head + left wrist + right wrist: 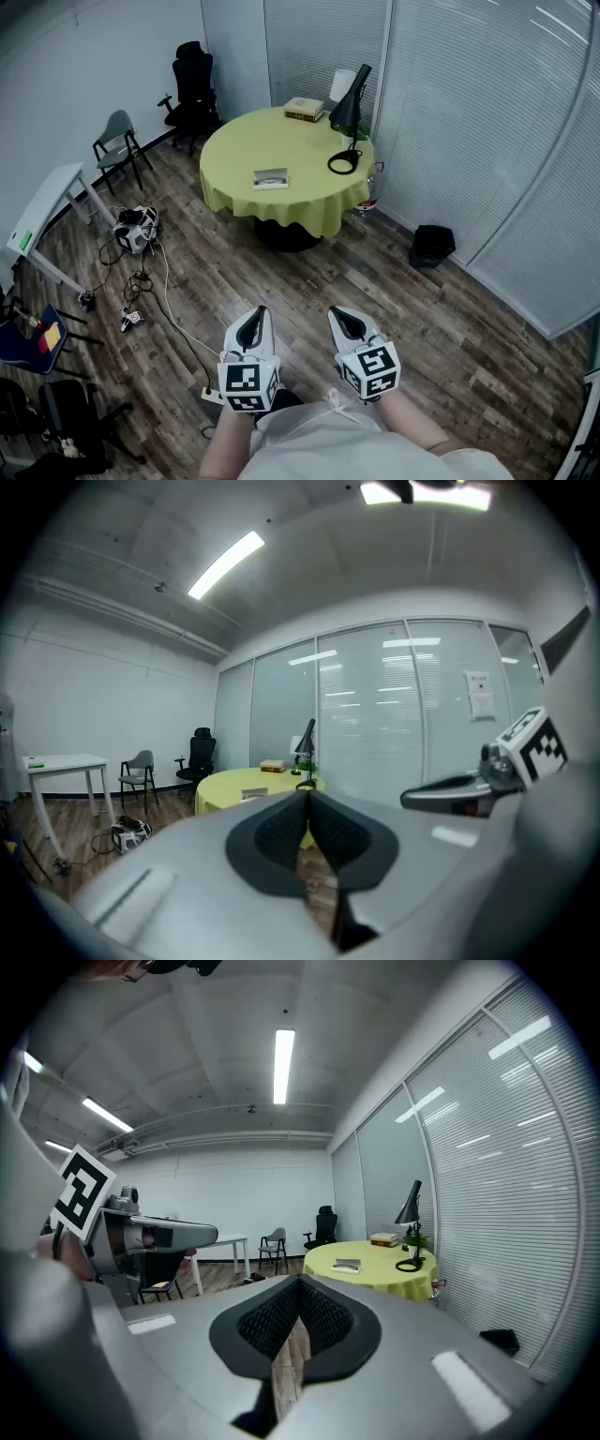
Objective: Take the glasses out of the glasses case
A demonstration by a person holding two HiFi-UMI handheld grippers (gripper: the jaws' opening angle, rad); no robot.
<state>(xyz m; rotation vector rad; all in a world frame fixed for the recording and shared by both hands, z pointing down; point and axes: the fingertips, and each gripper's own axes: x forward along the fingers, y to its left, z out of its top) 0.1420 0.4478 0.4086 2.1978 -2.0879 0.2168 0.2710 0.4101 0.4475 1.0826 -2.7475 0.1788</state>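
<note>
The case (271, 178) is seen lying flat on the round counter (234, 150), which is covered by a yellow cloth; it sits on the near half of the top, apart from everything else there. Whether it is open or closed cannot be told, and no glasses can be made out. At the far right edge of the counter a black lamp (350, 112) is stood, its ring base toward the case. A stack of books (304, 109) is set just left of the lamp.

The counter is well apart from both grippers, which are held close to the person's body at the bottom of the head view, side by side over the wooden floor (309, 281). The left gripper (255, 321) is shown in its own view with its jaws together at the tips and nothing between them. The jaws of the right gripper (343, 319) are likewise closed on nothing.

A black office chair (193, 86) and a grey chair (119, 141) are placed by the wall left of the counter. A black bin (431, 246) is stood by the blinds at right.
</note>
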